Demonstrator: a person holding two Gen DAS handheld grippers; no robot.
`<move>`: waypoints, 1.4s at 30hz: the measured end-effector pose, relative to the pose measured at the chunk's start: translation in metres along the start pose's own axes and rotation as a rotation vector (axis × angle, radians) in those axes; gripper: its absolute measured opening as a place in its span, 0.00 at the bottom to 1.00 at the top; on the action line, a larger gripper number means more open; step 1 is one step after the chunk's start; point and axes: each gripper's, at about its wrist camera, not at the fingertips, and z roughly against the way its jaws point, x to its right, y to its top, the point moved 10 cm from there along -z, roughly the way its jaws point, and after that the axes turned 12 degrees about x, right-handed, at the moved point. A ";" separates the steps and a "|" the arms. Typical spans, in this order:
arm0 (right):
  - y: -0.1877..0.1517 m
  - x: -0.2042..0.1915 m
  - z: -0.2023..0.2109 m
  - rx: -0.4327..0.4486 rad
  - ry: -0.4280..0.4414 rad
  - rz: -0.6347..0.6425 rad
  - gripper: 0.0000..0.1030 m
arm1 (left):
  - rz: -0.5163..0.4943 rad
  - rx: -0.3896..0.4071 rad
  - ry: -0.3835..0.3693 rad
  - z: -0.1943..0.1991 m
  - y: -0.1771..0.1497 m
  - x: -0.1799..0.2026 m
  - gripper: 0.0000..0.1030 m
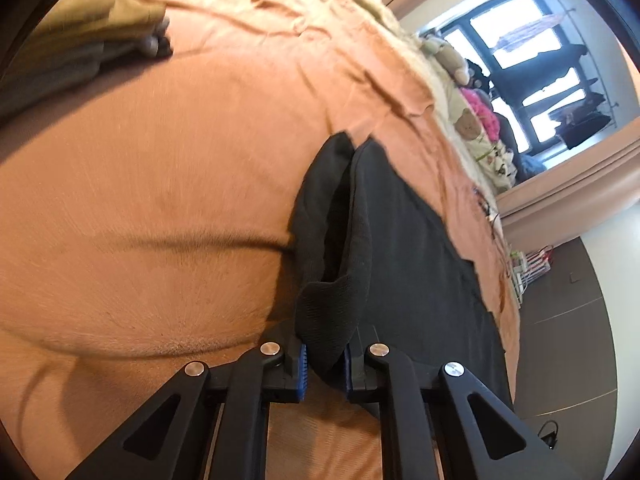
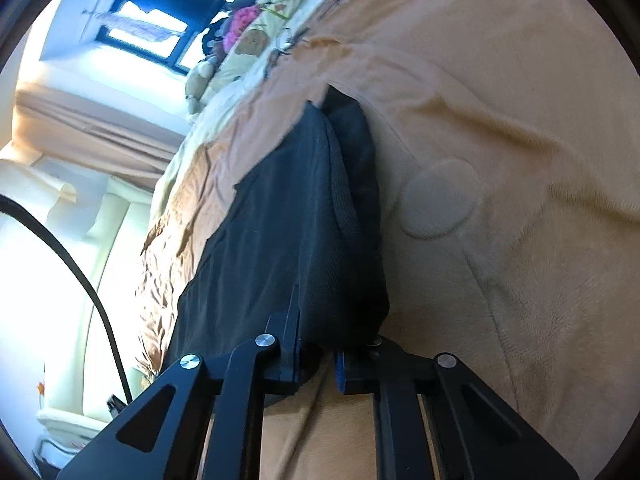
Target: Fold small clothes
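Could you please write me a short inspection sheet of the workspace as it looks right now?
Surface: orange-brown plush blanket on a bed.
Job's things: black garment, its edge lifted.
Clutter: folded olive clothes at the far corner; soft toys along the bed's edge.
Grippers: left gripper and right gripper each shut on the garment's edge.
Cables: black cable beside the bed.
Surroundings: window, curtains, dark floor.

Black linkage-arm left gripper (image 1: 325, 368) and right gripper (image 2: 318, 366), silver pivot screws, blue-padded jaws.
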 end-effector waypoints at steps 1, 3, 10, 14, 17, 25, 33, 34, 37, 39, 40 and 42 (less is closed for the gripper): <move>0.000 -0.004 0.001 0.002 0.004 0.008 0.08 | -0.004 0.003 -0.004 0.003 0.002 0.002 0.12; -0.002 -0.010 0.007 0.001 0.016 0.025 0.07 | -0.014 0.013 -0.009 0.011 0.006 0.006 0.12; -0.014 -0.018 0.025 -0.030 0.028 0.060 0.07 | -0.017 0.033 -0.024 0.044 0.013 0.000 0.12; -0.028 -0.016 0.037 -0.054 0.025 0.063 0.07 | -0.015 0.031 -0.023 0.061 0.009 -0.007 0.12; -0.033 -0.016 0.046 -0.066 0.019 0.061 0.07 | -0.014 0.025 -0.017 0.071 0.005 -0.012 0.12; -0.048 -0.017 0.068 -0.081 -0.004 0.056 0.06 | -0.012 0.022 -0.008 0.090 -0.002 -0.028 0.12; -0.067 0.005 0.065 -0.157 -0.089 0.058 0.08 | -0.024 -0.024 0.031 0.080 -0.020 -0.050 0.12; -0.070 0.011 0.063 -0.180 -0.129 0.062 0.09 | -0.028 -0.032 0.044 0.077 -0.024 -0.055 0.13; -0.066 0.013 0.067 -0.185 -0.183 0.107 0.11 | -0.016 -0.043 0.055 0.072 -0.030 -0.063 0.13; -0.063 0.009 0.074 -0.182 -0.198 0.135 0.13 | 0.004 -0.052 0.055 0.069 -0.032 -0.069 0.14; -0.059 0.007 0.077 -0.179 -0.213 0.163 0.14 | 0.007 -0.055 0.058 0.068 -0.034 -0.071 0.14; -0.056 0.001 0.084 -0.167 -0.233 0.204 0.15 | 0.008 -0.059 0.058 0.068 -0.036 -0.073 0.16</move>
